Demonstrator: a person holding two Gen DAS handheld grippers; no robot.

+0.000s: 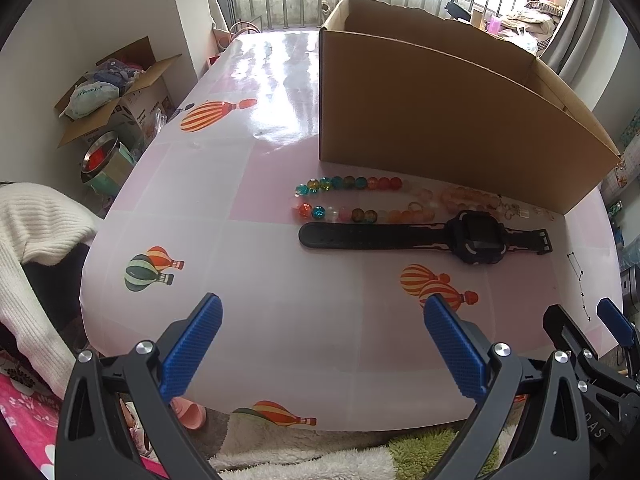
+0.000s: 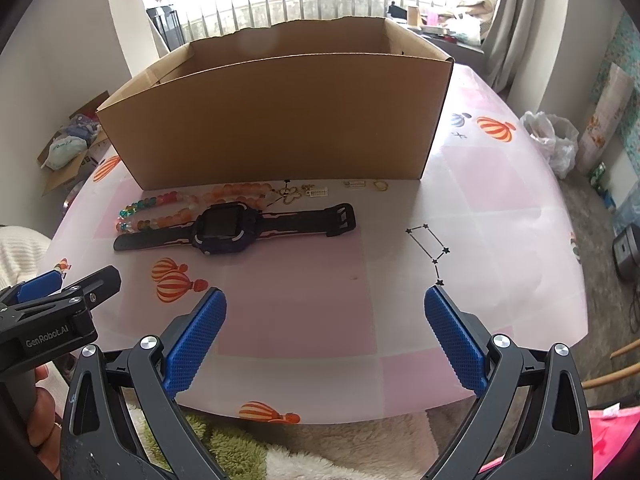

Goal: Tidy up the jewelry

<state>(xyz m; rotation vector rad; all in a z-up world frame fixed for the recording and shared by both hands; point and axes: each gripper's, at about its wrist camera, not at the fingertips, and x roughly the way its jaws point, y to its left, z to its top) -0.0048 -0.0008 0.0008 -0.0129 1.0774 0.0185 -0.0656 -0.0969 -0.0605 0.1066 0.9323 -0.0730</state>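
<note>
A black smartwatch (image 1: 476, 236) (image 2: 218, 229) lies flat on the table in front of an open cardboard box (image 1: 440, 120) (image 2: 280, 120). Between watch and box lies a string of coloured beads (image 1: 348, 198) (image 2: 168, 206), with small gold trinkets (image 2: 290, 194) and a gold ring (image 2: 381, 185) to the right along the box front. My left gripper (image 1: 323, 312) hangs open over the near table edge, nothing between its blue pads. My right gripper (image 2: 325, 304) is open too, near the front edge, right of the left one (image 2: 60, 292).
The table (image 1: 224, 220) (image 2: 500, 220) has a pink balloon-print cover. An open carton of clutter (image 1: 116, 92) and a metal bowl (image 1: 100, 156) stand on the floor at left. A white sleeve (image 1: 36, 240) is at the left edge. Plastic bags (image 2: 554, 140) lie at right.
</note>
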